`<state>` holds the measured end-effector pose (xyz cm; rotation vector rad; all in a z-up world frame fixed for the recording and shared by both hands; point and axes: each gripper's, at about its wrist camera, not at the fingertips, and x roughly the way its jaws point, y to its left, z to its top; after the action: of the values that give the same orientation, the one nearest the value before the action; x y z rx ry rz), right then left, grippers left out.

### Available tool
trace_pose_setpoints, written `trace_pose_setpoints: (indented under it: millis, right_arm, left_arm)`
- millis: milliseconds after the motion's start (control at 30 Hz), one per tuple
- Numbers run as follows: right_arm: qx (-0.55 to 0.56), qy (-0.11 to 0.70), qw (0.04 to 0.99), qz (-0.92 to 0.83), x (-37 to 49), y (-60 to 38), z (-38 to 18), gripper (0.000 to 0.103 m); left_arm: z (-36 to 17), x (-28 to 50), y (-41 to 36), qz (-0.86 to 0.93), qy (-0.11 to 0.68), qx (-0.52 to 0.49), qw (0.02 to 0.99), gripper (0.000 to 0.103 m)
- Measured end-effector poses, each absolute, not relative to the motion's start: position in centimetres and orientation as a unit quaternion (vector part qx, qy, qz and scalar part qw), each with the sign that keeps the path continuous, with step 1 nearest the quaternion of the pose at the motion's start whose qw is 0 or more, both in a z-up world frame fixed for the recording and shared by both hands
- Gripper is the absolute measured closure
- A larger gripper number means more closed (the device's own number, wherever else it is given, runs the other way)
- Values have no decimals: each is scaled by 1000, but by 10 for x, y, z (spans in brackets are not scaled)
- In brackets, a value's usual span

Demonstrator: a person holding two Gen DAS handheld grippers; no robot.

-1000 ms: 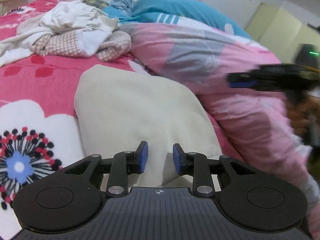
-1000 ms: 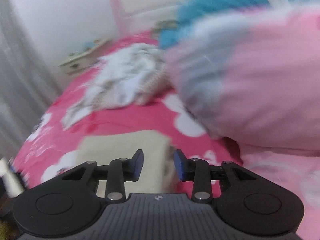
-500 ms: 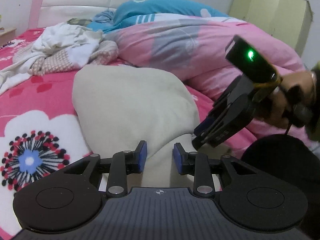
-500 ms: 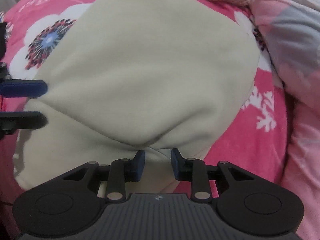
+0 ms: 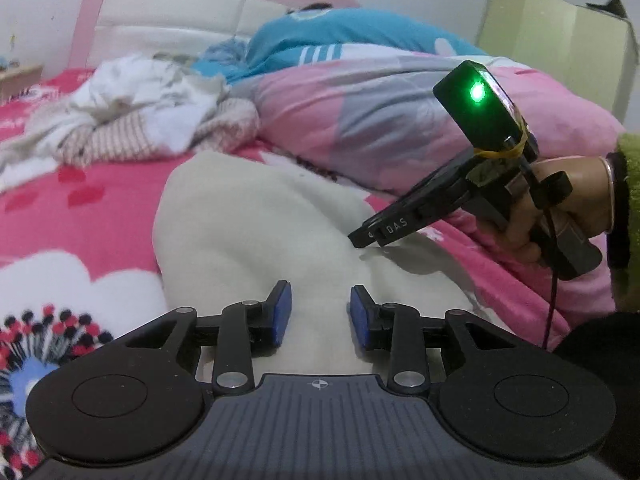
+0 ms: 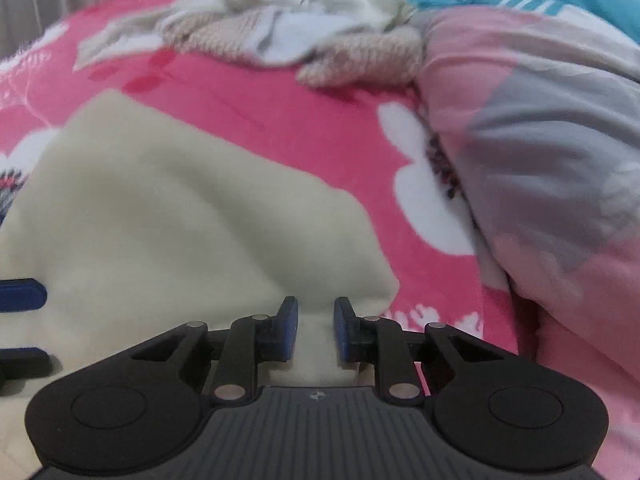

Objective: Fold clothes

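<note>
A cream fleece garment (image 5: 248, 232) lies spread on the pink flowered bedspread (image 5: 80, 208). My left gripper (image 5: 318, 314) hovers low over the garment's near part. Its jaws are opening, with cloth under the gap and nothing pinched. In the right wrist view my right gripper (image 6: 316, 328) points steeply down at the cream garment's (image 6: 160, 220) near right edge. Its jaws are closing with that edge between the pads. In the left wrist view the right gripper (image 5: 360, 238), in a person's hand (image 5: 572, 196), has its tip on the garment's right side. The left gripper's fingertips (image 6: 20, 296) show at the far left.
A heap of white and checked clothes (image 5: 140, 108) lies further up the bed. A bulky pink and grey quilt (image 5: 380, 120) runs along the right side, close to the garment. A person in a blue top (image 5: 340, 36) lies behind it, by the pink headboard (image 5: 180, 12).
The right gripper has swung down from the air onto the garment's right edge and its jaws have narrowed. The left gripper has sunk a little, rolled, and its jaws have widened slightly.
</note>
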<state>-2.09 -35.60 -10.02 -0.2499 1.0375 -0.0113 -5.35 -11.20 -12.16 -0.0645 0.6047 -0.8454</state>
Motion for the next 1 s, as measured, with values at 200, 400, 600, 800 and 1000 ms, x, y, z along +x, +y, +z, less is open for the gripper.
trace_pose_setpoints:
  millis: [200, 400, 600, 800, 1000]
  right_arm:
    - [-79, 447, 891, -33, -25, -359, -69, 82]
    - [-8, 468, 881, -74, -2, -366, -103, 81]
    - [77, 426, 891, -133, -3, -378, -75, 81]
    - [134, 447, 867, -171, 2, -393, -106, 76]
    - [152, 446, 859, -199, -4, -393, -99, 75]
  left_arm:
    - [-91, -14, -100, -380, 224, -93, 892, 71]
    - [-131, 21, -127, -323, 281, -66, 901, 71]
    - [-134, 23, -115, -321, 283, -110, 897, 72]
    - [-137, 24, -112, -323, 286, -136, 892, 74]
    - [-136, 25, -107, -333, 286, -145, 886, 74]
